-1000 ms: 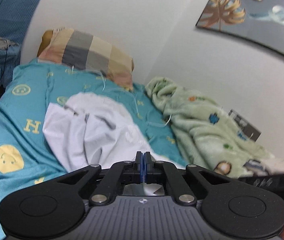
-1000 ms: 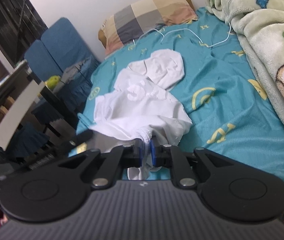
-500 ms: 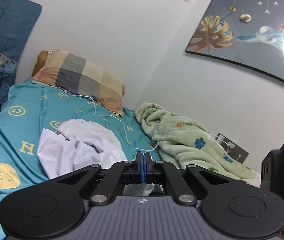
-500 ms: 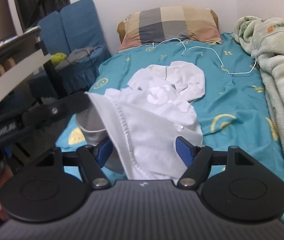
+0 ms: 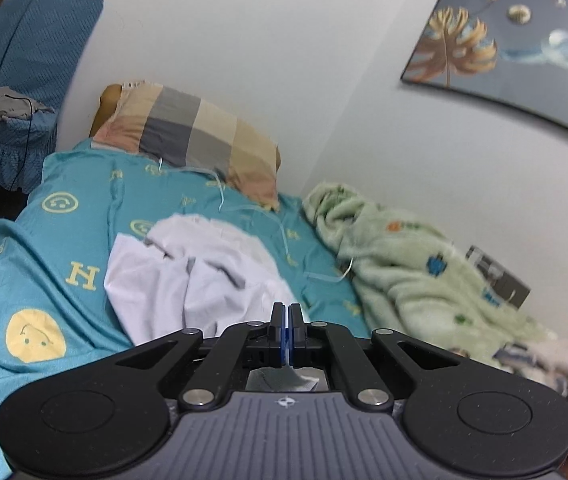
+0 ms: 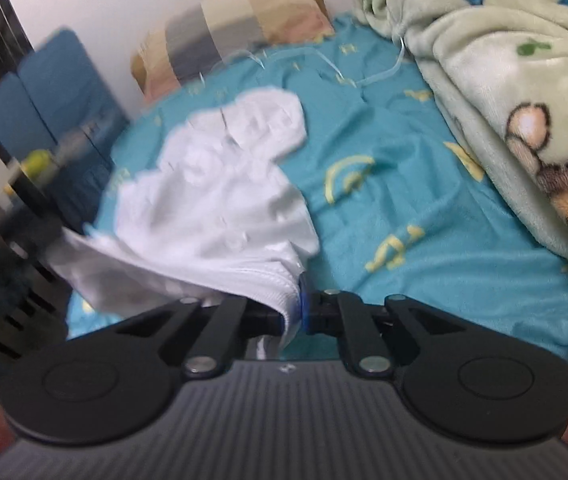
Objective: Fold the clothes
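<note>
2 fisheye views are showing a bed [image 5: 63,240] under a teal sheet, with a checked pillow [image 5: 191,140] at its head and a green fleece blanket [image 6: 504,92] piled along the wall side. The right wrist view is blurring heavily, so the chair at its left edge is hard to make out, and a picture [image 5: 524,48] on the wall is being cut off by the frame. A white garment [image 6: 219,200] is lying crumpled on the sheet, its near hem rising to both grippers. Part of it is showing through the gap under the left gripper [image 5: 286,334], whose jaws are pressing together on the cloth, though the pinch itself is being hidden by the fingers. Half a second ago the right gripper [image 6: 298,312] was standing wide open around the hem; now it is clamping a bunched fold of that stitched hem between its blue pads. The left view is tilting lower than before, showing more bed and less wall.
</note>
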Tool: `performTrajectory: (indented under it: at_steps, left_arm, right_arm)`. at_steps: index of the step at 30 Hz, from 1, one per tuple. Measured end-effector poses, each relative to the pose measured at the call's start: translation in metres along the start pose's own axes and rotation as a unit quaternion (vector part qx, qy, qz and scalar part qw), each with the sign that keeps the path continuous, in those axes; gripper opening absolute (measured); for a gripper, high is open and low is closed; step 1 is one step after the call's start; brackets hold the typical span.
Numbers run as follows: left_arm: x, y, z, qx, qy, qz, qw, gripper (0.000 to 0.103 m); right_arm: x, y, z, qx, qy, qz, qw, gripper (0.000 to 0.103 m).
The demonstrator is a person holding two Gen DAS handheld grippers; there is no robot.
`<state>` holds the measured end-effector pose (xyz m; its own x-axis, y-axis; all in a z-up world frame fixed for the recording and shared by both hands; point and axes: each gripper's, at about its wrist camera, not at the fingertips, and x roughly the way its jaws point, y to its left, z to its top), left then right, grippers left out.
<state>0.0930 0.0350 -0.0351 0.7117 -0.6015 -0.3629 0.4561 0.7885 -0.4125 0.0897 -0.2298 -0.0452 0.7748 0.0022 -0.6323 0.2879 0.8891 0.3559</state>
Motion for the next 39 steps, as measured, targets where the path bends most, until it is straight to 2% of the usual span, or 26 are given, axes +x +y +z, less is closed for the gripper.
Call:
performTrajectory:
  at_steps: [3,7,9,10,15,21,24,26,29,32,36,37,39]
  left_arm:
    - [0.006,-0.002,-0.006,0.009,0.025,0.005,0.9996,0.005]
    - [0.007,-0.005,-0.014,0.018,0.05,0.014,0.9985,0.035]
    - [0.005,-0.007,-0.017,0.026,0.061,0.02,0.9976,0.041]
    - [0.005,-0.009,-0.019,0.032,0.069,0.025,0.9968,0.048]
    - [0.004,-0.019,-0.03,0.063,0.101,0.035,0.9923,0.055]
    - [0.003,-0.039,-0.039,0.123,0.11,0.019,0.986,0.065]
    - [0.006,-0.048,-0.043,0.151,0.113,0.015,0.9819,0.074]
    - [0.01,-0.05,-0.046,0.162,0.116,0.023,0.9797,0.075]
    - [0.021,-0.04,-0.047,0.145,0.123,0.063,0.9798,0.074]
    - [0.025,-0.015,-0.041,0.075,0.122,0.111,0.9834,0.07]
    - [0.023,0.013,-0.034,-0.002,0.121,0.135,0.9835,0.063]
    - [0.024,0.018,-0.034,-0.016,0.127,0.138,0.9821,0.057]
    - [0.029,0.026,-0.038,-0.035,0.147,0.138,0.9787,0.039]
  right_arm:
    - [-0.009,0.003,0.005,0.002,-0.02,0.032,0.999,0.008]
    - [-0.012,0.005,0.009,0.003,-0.026,0.054,0.998,0.008]
    - [-0.012,0.002,0.011,0.01,-0.023,0.059,0.998,0.008]
    - [-0.012,0.001,0.013,0.015,-0.022,0.062,0.998,0.008]
    - [-0.013,-0.004,0.015,0.031,-0.019,0.071,0.997,0.008]
    - [-0.009,-0.016,0.017,0.065,-0.012,0.067,0.996,0.008]
    - [-0.009,-0.017,0.018,0.071,-0.01,0.073,0.995,0.008]
    - [-0.009,-0.017,0.018,0.073,-0.01,0.077,0.994,0.008]
    - [-0.009,-0.017,0.019,0.075,-0.009,0.083,0.994,0.008]
    - [-0.01,-0.015,0.019,0.068,-0.011,0.08,0.994,0.008]
    - [-0.01,-0.012,0.018,0.05,-0.013,0.073,0.996,0.008]
    - [-0.01,-0.01,0.017,0.042,-0.014,0.068,0.997,0.008]
    - [-0.009,-0.007,0.015,0.022,-0.015,0.057,0.998,0.008]
